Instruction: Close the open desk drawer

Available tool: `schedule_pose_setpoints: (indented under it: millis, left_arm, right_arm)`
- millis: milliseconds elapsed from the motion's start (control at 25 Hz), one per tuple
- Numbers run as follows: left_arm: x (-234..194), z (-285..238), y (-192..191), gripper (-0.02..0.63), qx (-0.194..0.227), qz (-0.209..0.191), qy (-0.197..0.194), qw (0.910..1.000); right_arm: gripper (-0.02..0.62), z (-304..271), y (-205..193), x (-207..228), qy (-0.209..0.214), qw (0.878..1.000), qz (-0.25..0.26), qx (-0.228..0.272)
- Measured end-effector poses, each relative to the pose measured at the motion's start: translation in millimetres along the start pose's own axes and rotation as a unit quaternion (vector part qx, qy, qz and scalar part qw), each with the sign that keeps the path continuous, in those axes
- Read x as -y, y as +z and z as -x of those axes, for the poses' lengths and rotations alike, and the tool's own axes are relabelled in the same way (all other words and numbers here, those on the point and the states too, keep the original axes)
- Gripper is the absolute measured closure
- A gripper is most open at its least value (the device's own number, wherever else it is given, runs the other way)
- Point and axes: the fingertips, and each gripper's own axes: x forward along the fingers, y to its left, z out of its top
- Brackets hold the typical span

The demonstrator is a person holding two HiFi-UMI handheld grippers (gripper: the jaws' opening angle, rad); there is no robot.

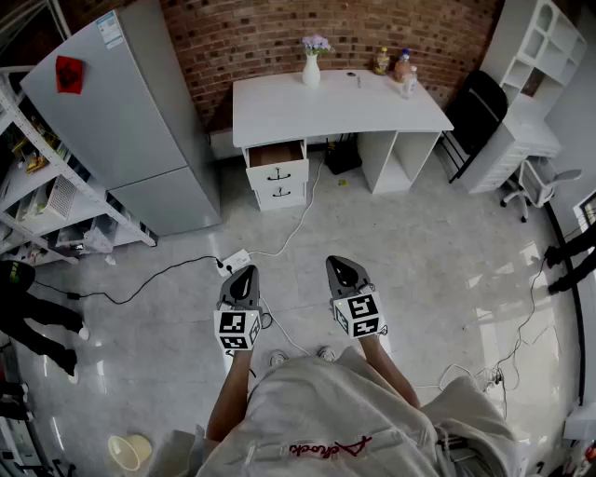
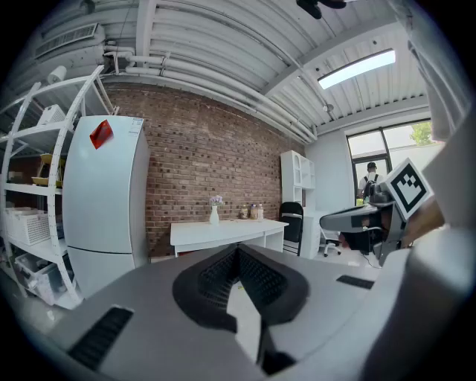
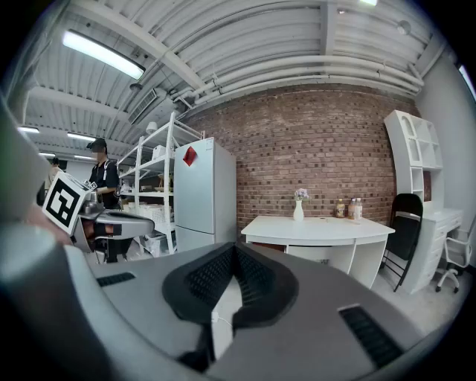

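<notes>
We find the open drawer at the far side of the room in the head view. It is the upper drawer at the left end of the white desk, pulled out so that its brown interior shows behind the white front. The lower drawer directly beneath it sits flush.

On the desk top we note a white vase with flowers near the back edge and a group of bottles toward the right corner. The desk stands against a brick wall. A grey refrigerator stands just beside the desk on the left, and a black chair stands to its right.

A white cable runs from the desk across the pale floor to a power strip.

Both grippers are held side by side, low in the head view and well apart from the drawer, pointing toward the desk. The left gripper has its jaws brought fully together with nothing between them, as its own view confirms. The right gripper is in the same condition: jaws together, nothing held. Neither gripper touches any item.

At the left edge of the head view we see open metal shelving.
</notes>
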Motion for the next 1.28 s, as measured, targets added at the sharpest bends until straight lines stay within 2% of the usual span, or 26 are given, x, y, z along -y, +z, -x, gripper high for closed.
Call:
schedule_pose_setpoints:
  millis: [240,720,1040,1280]
  left_arm:
    - [7.1,-4.3,-7.4,0.594,-0.014,-0.012,-0.002,0.9998]
    - [38.7,-7.6,-17.4,0.594,-0.027,-0.003,0.010,0.9996]
    - [56.6,0.4,-29.9,0.594,-0.036,0.011,0.033,0.9988]
    - [74.9,-3.0,-38.7,0.594,-0.043,0.023,0.029,0.9984]
  right_arm:
    - [0.578,2.6,-5.8,6.8,0.005,1.000,-0.008,0.000]
    - [0.578,20.7,-21.9,33.3,0.017,0.999,-0.034,-0.001]
    - [0.578,39.5,-46.5,46.7,0.033,0.998,-0.043,-0.020]
    - [0.578,48.3,-54.7,57.7,0.035,0.998,-0.050,-0.021]
